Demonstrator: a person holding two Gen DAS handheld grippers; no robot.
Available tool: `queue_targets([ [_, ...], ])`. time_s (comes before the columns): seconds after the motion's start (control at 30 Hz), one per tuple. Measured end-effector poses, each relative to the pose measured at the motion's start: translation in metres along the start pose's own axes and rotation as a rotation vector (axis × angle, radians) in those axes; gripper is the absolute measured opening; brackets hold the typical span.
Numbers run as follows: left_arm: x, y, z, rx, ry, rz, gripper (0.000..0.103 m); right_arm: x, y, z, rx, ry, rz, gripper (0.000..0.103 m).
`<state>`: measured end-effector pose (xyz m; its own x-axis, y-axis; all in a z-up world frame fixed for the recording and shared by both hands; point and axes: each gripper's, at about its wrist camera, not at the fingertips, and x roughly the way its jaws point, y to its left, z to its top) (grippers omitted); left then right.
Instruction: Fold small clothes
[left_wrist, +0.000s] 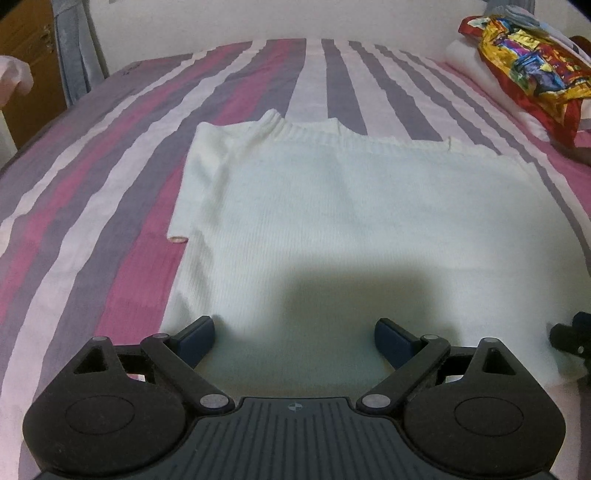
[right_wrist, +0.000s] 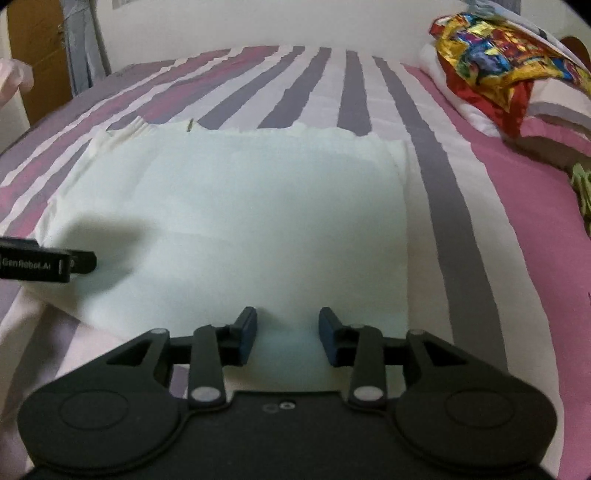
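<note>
A white ribbed knit sweater (left_wrist: 351, 206) lies flat on a bed (left_wrist: 110, 155) whose cover runs in pink, grey and pale stripes. Its ribbed collar points toward the far wall, and one sleeve is folded in along the left side. The left gripper (left_wrist: 294, 334) hangs over the near hem, jaws spread wide, nothing between them. The right gripper (right_wrist: 287, 334) hovers over the hem too, jaws partly apart and empty. A shiny multicoloured fabric (right_wrist: 491, 55) sits crumpled on white pillows.
</note>
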<state>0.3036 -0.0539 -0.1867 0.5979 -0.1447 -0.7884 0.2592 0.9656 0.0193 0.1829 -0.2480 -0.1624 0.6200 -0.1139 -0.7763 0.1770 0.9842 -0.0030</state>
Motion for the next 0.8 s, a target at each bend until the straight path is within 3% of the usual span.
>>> queue_targets([
  [0.1, -0.005, 0.001, 0.000, -0.008, -0.003, -0.012, 0.093, -0.008, -0.001, 0.000, 0.015, -0.023, -0.001, 0.038],
  [0.2, -0.008, 0.003, 0.000, -0.022, -0.008, -0.014, 0.093, 0.000, 0.000, -0.003, -0.020, 0.015, -0.017, 0.038],
  [0.5, -0.010, 0.010, 0.003, -0.059, -0.008, -0.021, 0.093, -0.010, -0.010, 0.004, 0.081, -0.013, 0.038, 0.039],
  [0.8, -0.015, 0.008, 0.019, -0.063, -0.037, -0.033, 0.093, -0.005, -0.002, 0.013, 0.090, -0.027, 0.066, 0.042],
])
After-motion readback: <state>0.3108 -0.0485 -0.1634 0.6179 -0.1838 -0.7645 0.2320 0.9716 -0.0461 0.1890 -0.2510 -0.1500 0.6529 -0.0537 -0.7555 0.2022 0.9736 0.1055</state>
